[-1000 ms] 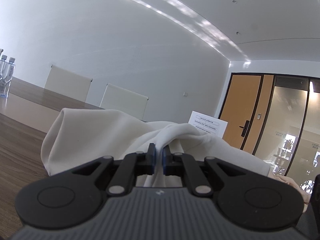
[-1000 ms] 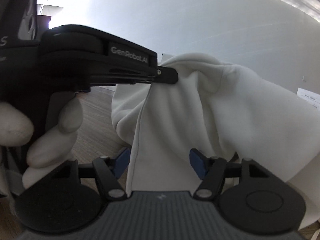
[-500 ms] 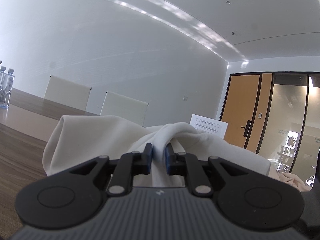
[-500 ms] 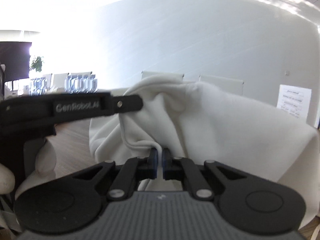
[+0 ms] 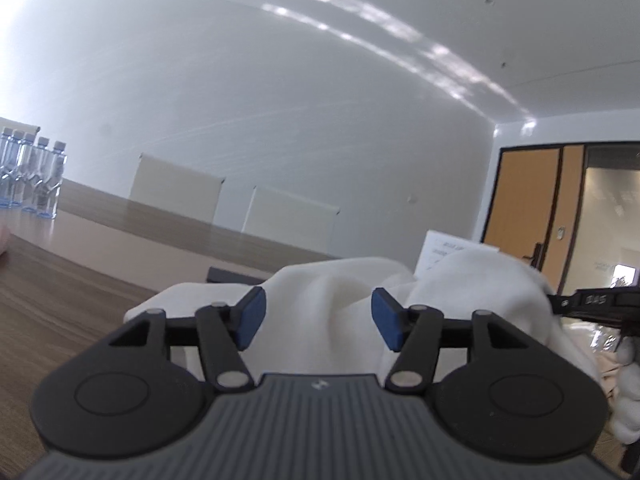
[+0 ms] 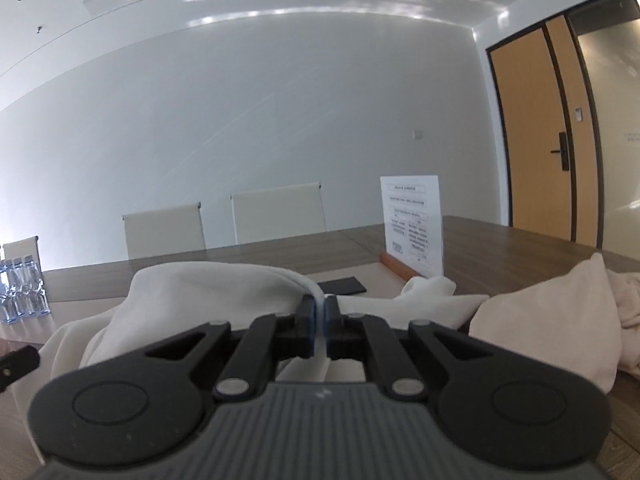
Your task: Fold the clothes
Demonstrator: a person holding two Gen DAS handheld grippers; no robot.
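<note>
room: a white-walled meeting room is showing, with an orange wooden door (image 6: 528, 128) standing to the right of the table and pale chairs (image 6: 278, 218) lining the table's far edge.
table: a long wood-grain table (image 5: 60, 300) is carrying everything; its near part is darker, its middle band lighter.
white garment: a soft, thick, off-white garment (image 6: 208, 300) is lying bunched on the near part of the table, rising in rounded folds, with a rolled hem running up to the right gripper. in the left wrist view the same cloth (image 5: 320, 312) is heaping between and beyond the blue pads.
left gripper: the left gripper (image 5: 316, 318) is letting go; its jaws are opening, the blue pads (image 5: 250, 316) are standing apart, and cloth is lying between them without being pressed.
right gripper: the right gripper (image 6: 319, 322) is clenching a thin fold of the white garment, the jaws easing slightly yet nearly together, with the hem pinched between them above the table's near edge.
other cloth: a pale pink cloth pile (image 6: 560, 312) is sitting on the table to the right of the white garment.
bottles: capped water bottles (image 5: 34, 176) are standing in a group at the table's far left.
sign: a white printed card (image 6: 412, 224) is standing upright in a wooden base toward the table's right; its text is too small to read.
writing: a marking on the other gripper's arm (image 5: 592, 300) at the right edge of the left wrist view is too blurred to read.
dark pad: a flat dark rectangle (image 6: 344, 286) is lying on the table just behind the garment.
</note>
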